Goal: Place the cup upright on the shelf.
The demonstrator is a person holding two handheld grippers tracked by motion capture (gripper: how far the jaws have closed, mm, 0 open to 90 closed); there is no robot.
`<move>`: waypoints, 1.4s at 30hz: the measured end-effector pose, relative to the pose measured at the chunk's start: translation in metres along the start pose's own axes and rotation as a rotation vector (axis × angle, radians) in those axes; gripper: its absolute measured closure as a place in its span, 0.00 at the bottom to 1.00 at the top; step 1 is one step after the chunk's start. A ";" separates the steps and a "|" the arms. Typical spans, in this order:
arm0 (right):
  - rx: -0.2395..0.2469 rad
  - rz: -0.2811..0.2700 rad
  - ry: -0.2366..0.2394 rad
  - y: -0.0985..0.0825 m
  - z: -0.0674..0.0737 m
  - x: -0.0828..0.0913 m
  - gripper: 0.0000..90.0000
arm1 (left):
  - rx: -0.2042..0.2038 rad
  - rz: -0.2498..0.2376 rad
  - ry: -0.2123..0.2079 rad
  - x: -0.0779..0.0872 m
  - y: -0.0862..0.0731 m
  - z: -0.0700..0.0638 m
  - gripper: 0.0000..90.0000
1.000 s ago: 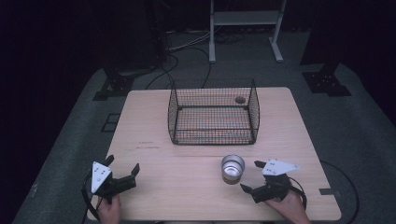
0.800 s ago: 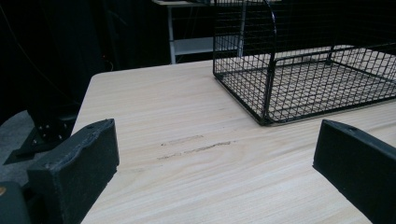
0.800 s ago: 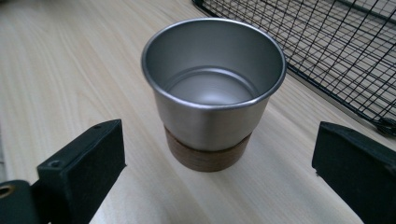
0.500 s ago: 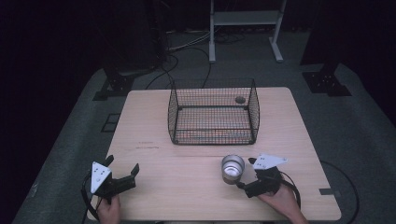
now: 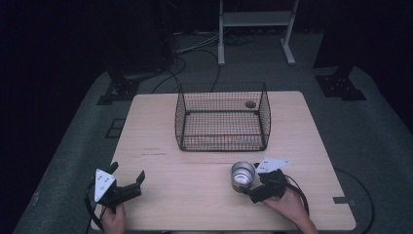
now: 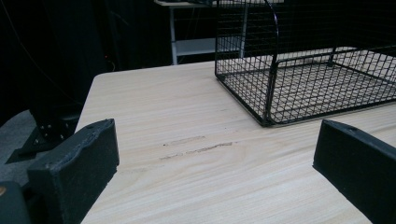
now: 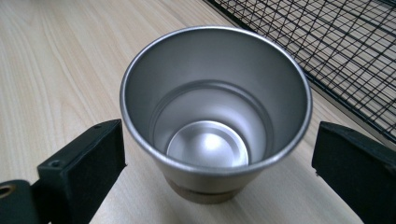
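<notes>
High view, your right gripper (image 5: 254,186): it sits at the near right of the table (image 5: 204,204), jaws spread wide and pointed at the metal cup (image 5: 242,175).
Right gripper view, cup: the cup (image 7: 215,116) stands upright and empty between your two fingers (image 7: 84,168), its wall just inside the left one and clear of the right one; nothing is clamped.
Left gripper (image 5: 127,189): it rests at the near left, well apart from the cup, jaws wide with bare wood between them (its own view confirms this).
Wire basket (image 5: 223,117): it stands beyond your right fingertips, empty as far as you can see, open at the top.
Done so far: you have the cup bracketed, judging by how it sits between the fingers.
Left to do: closing on the cup, lifting it, and (likely) carrying it over into the basket; none of that shows as done.
Edges: the basket's near wall (image 7: 355,60) runs just past the cup on the right finger's side, so you have little slack there before the wire.
Table edge: the near edge lies close behind your right hand (image 5: 287,204).
Open room: wide bare tabletop lies on the left finger's side, between your two grippers, and the space above the basket rim looks free.
</notes>
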State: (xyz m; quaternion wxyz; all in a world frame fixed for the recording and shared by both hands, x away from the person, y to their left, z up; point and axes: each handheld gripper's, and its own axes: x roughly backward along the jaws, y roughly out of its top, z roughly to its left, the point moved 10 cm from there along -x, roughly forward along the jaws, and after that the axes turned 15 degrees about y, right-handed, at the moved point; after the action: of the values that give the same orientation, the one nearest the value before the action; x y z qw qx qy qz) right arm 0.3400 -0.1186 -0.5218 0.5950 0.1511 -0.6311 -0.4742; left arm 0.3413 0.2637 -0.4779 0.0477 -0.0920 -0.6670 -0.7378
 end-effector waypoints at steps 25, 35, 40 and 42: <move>-0.001 0.016 0.058 0.010 -0.003 -0.013 0.19 | -0.001 0.003 0.007 0.000 -0.001 0.003 0.00; -0.018 0.008 0.060 0.012 -0.007 -0.006 0.20 | 0.009 0.003 0.007 0.001 -0.001 0.004 0.00; -0.018 0.002 0.056 0.020 -0.009 -0.001 0.20 | 0.005 0.002 0.004 0.001 0.000 0.003 0.00; -0.014 0.000 0.059 0.024 -0.009 0.002 0.20 | 0.004 0.002 0.005 0.001 0.000 0.003 0.00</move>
State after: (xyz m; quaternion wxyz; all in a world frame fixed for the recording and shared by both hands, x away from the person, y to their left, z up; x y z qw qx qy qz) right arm 0.3567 -0.1119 -0.5036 0.6142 0.1609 -0.6102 -0.4739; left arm 0.3408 0.2664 -0.4779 0.0502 -0.0905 -0.6682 -0.7367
